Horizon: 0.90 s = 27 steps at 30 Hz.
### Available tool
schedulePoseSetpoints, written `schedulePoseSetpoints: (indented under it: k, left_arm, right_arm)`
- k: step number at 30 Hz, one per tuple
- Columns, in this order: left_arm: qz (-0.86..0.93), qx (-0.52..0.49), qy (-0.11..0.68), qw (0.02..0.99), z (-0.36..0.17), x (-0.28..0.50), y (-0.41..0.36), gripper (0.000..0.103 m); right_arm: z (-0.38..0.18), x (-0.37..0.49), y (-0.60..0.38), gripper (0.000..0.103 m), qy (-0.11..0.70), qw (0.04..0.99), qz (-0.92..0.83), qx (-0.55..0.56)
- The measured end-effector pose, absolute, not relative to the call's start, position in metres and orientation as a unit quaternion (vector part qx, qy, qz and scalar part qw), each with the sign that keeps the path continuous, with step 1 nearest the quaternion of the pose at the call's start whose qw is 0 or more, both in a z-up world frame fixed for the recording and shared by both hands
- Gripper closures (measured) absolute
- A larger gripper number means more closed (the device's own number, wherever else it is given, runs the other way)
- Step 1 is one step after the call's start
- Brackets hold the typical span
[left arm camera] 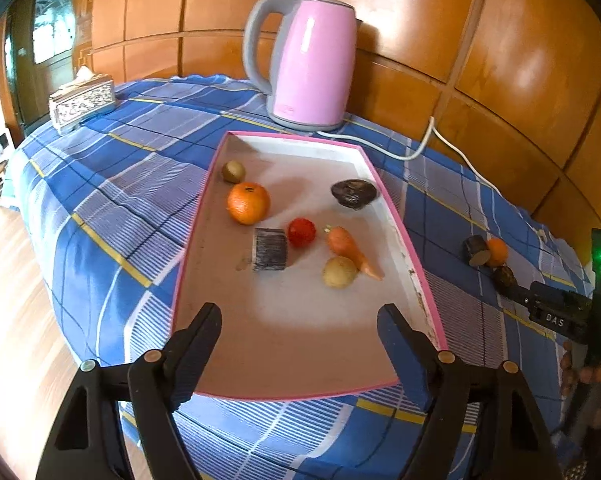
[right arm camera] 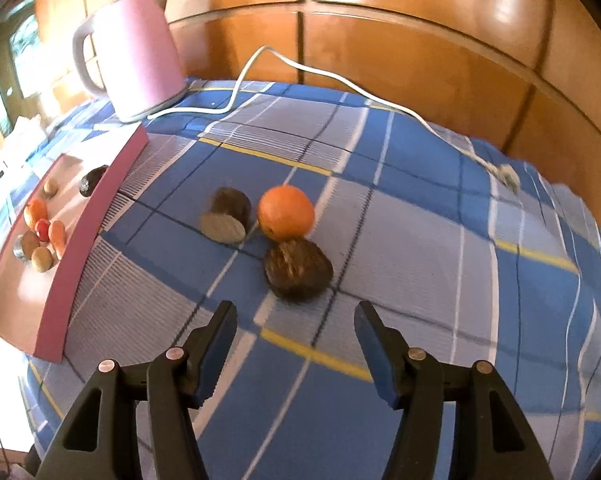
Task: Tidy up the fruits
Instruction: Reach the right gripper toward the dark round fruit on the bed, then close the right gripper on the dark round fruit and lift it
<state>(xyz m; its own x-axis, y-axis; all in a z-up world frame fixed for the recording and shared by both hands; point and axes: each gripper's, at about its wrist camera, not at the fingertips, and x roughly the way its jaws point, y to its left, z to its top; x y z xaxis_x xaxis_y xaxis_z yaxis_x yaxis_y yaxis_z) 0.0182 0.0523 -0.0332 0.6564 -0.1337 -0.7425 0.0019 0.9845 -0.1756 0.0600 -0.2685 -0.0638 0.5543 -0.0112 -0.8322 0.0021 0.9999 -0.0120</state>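
On the checked table point(left arm camera: 100, 184), tissue box point(left arm camera: 81, 101) upper left, kettle point(left arm camera: 308, 60) top centre. Tray point(left arm camera: 204, 208) mid-frame holds kiwi point(left arm camera: 233, 171), orange point(left arm camera: 247, 202), tomato point(left arm camera: 301, 232), carrot point(left arm camera: 346, 248), potato point(left arm camera: 339, 272). Left tongs point(left arm camera: 300, 344) spread, empty, over tray's near end. Right view: cut dark fruit point(right arm camera: 225, 220), second orange point(right arm camera: 286, 212), brown fruit point(right arm camera: 298, 275) centre frame; right tongs point(right arm camera: 296, 344) spread, empty, just below.

Ahead of my claw: glossy wooden wall panels point(left arm camera: 440, 20). Far left: window point(left arm camera: 54, 20), sunlit wooden floor point(left arm camera: 16, 300).
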Motion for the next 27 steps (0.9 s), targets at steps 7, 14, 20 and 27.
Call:
schedulePoseSetpoints:
  k: [7,14,20,27]
  left_arm:
    - [-0.023,-0.084,0.414,0.906,-0.035,0.018,0.06,0.021]
    - [-0.018,-0.088,0.419,0.904,-0.038,0.018,0.063,0.021]
    - [-0.021,-0.087,0.42,0.903,-0.039,0.018,0.062,0.021]
    - [-0.02,-0.084,0.421,0.903,-0.04,0.017,0.059,0.021]
  right_arm:
    - [-0.073,0.089,-0.261,0.039,0.485,0.873,-0.001,-0.057]
    - [-0.089,0.102,-0.258,0.039,0.502,0.861,-0.001,-0.084]
    - [-0.09,0.101,-0.258,0.051,0.501,0.862,0.013,-0.074]
    - [-0.088,0.091,-0.257,0.057,0.501,0.863,0.009,-0.068]
